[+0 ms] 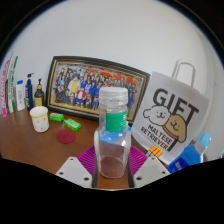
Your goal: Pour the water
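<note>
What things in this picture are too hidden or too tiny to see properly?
- Gripper view: the bottle between the tool fingers has its base hidden behind the fingers.
- Whether both pads press the bottle: the contact is not clear.
- Water level in the bottle: not readable through the clear plastic.
- White cup: its inside faces away, so contents unknown.
- Gift bag: the small print is too small to read.
- Framed photo: the people are too small to make out.

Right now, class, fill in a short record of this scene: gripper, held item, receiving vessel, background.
gripper: gripper, fingers closed on the bottle
held item: clear bottle, green label, cap on, upright
receiving vessel: white cup on the wooden table, beyond the fingers
background: framed group photo, white GIFT bag, green blocks
</note>
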`<action>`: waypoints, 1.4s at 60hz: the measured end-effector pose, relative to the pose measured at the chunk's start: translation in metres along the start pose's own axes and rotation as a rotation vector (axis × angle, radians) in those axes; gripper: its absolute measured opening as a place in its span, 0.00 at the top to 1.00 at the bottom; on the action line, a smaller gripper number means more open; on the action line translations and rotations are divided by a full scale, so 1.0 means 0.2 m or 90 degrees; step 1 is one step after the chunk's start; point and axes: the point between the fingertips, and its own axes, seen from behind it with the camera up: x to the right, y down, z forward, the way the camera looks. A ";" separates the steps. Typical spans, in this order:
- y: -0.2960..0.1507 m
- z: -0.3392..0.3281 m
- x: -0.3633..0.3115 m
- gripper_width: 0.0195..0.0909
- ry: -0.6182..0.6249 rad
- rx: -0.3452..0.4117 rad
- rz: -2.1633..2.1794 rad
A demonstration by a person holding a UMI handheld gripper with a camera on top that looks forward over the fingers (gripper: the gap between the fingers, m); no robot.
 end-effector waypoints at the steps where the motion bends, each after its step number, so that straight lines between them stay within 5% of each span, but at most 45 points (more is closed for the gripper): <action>1: -0.03 0.00 0.00 0.70 0.006 0.001 -0.014; 25: -0.77 0.25 -0.41 0.70 0.208 0.026 -0.629; 45: -0.88 0.42 -0.81 0.70 0.301 -0.003 -1.111; 64: -0.87 0.42 -0.91 0.70 0.269 -0.003 -1.114; 84: -0.85 0.29 -0.88 0.70 0.106 0.053 -0.565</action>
